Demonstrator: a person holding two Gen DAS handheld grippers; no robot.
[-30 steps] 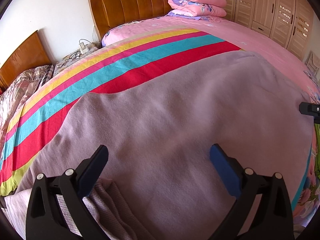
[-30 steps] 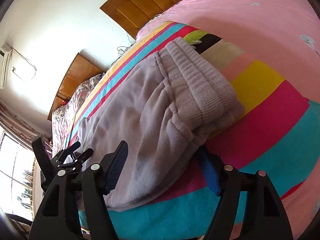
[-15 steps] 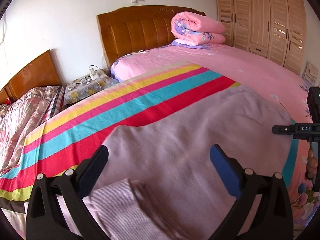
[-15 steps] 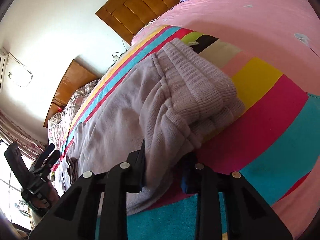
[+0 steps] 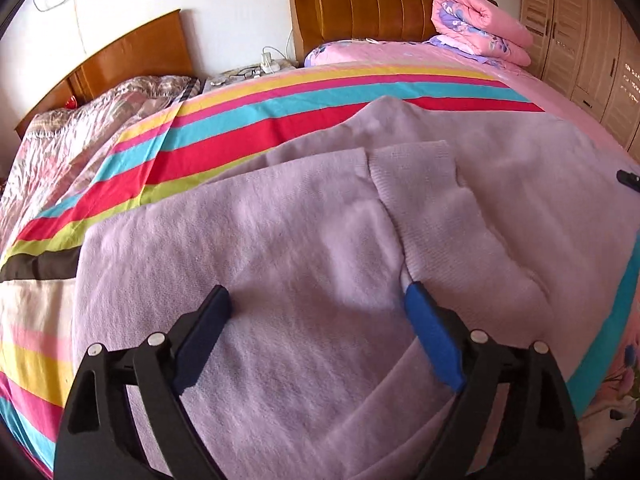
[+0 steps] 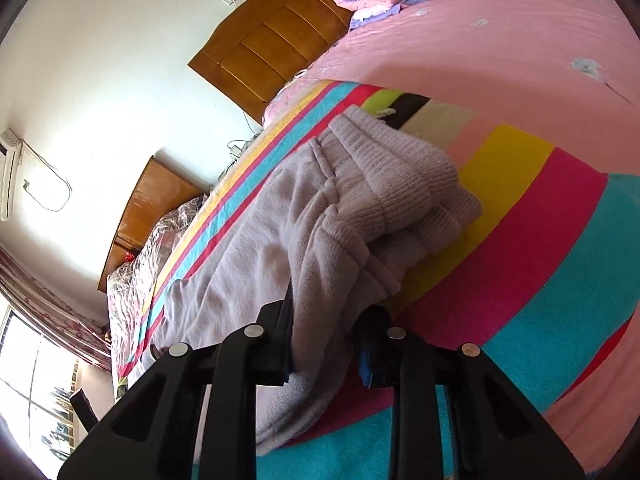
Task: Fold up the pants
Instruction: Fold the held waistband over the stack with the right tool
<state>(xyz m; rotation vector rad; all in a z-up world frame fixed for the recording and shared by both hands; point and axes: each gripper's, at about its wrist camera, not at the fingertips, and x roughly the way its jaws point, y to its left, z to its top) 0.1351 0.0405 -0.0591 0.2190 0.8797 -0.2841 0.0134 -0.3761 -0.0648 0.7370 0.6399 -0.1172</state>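
Left wrist view, from the left edge: a second bed with a floral quilt (image 5: 80, 128) and its wooden headboard (image 5: 132, 56) stand against the white wall. Next, the striped blanket (image 5: 248, 120) covers the main bed, its bands of yellow, pink, teal and red running across. Lavender pants (image 5: 304, 240) lie spread flat on this blanket and fill the middle of the view. One pale fold with a ribbed hem lies on top of the lower layer, its edge running down towards the right-hand finger pad.

Left gripper (image 5: 316, 308): jaws stand wide apart, blue pads over the fabric, nothing between them. Whether the pads touch the cloth cannot be told.

Further right: main bed's headboard (image 5: 360, 4), rolled pink duvet (image 5: 480, 24) at the pillow end, then wardrobe doors (image 5: 580, 40) at the right edge.

Right wrist view, from the left: window with curtain (image 6: 44, 292), an air-conditioning unit (image 6: 10, 172) on the wall, the other bed's headboard. In the centre the pants run away from the camera, bunched, with the ribbed waistband (image 6: 400, 184) at the far end on the yellow and pink stripes.

Right gripper (image 6: 326, 334): jaws drawn in on a fold of the near pants edge; fabric fills the gap between the fingers. To the right, striped blanket, then pink bedsheet (image 6: 520, 40).
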